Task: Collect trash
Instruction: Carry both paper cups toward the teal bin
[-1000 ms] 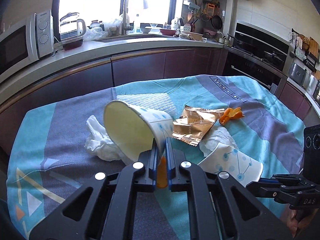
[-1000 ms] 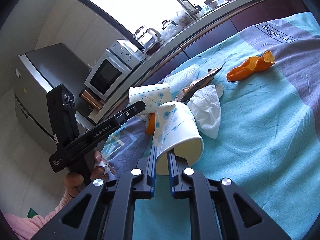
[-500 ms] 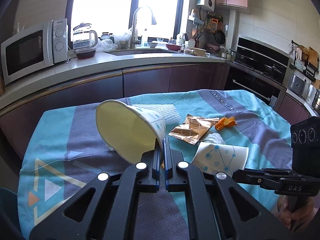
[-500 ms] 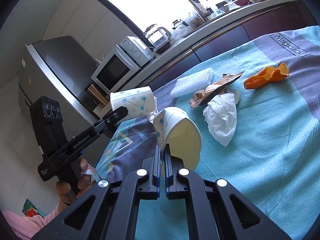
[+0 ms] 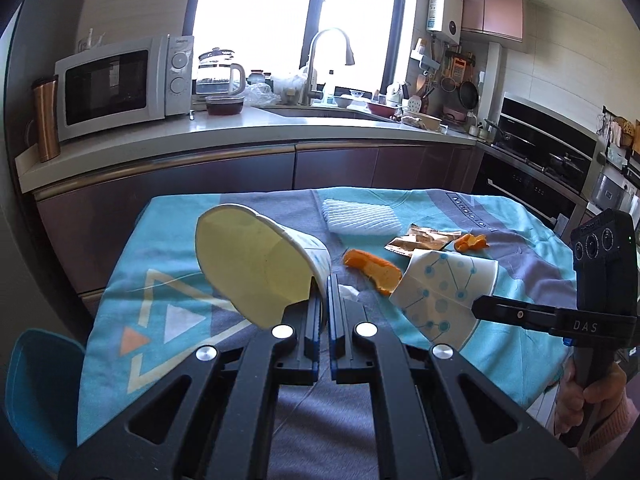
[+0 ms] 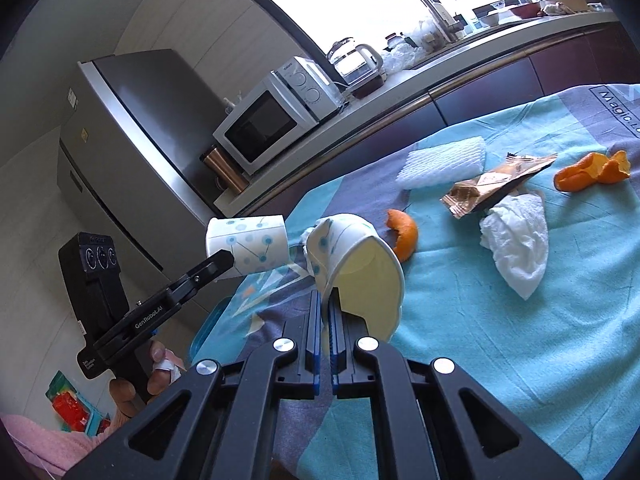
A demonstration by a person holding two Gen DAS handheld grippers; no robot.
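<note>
- The left gripper [image 5: 325, 300] is closed on the rim of a white paper cup with blue dots and a pale yellow inside [image 5: 256, 264]; the cup is held tilted above the left part of the table covered with a teal and grey cloth [image 5: 520, 344].
- The right gripper [image 6: 325, 312] is closed in the same way on the rim of a second white paper cup with blue dots [image 6: 356, 264], held above the near left corner of the table.
- Both cups are judged to be very light and thin; the wall is easily crushed, so the stiffer rolled rim is the better place for a hold.
- On the cloth are seen a crumpled white tissue [image 6: 516, 236], a golden foil wrapper [image 6: 492, 184], a white foam net sleeve [image 6: 440, 162] and orange peel pieces [image 6: 402, 232].
- The tissue and the foam are judged soft and to be pinched at the middle; the foil may be slippery and is better taken at an edge.
</note>
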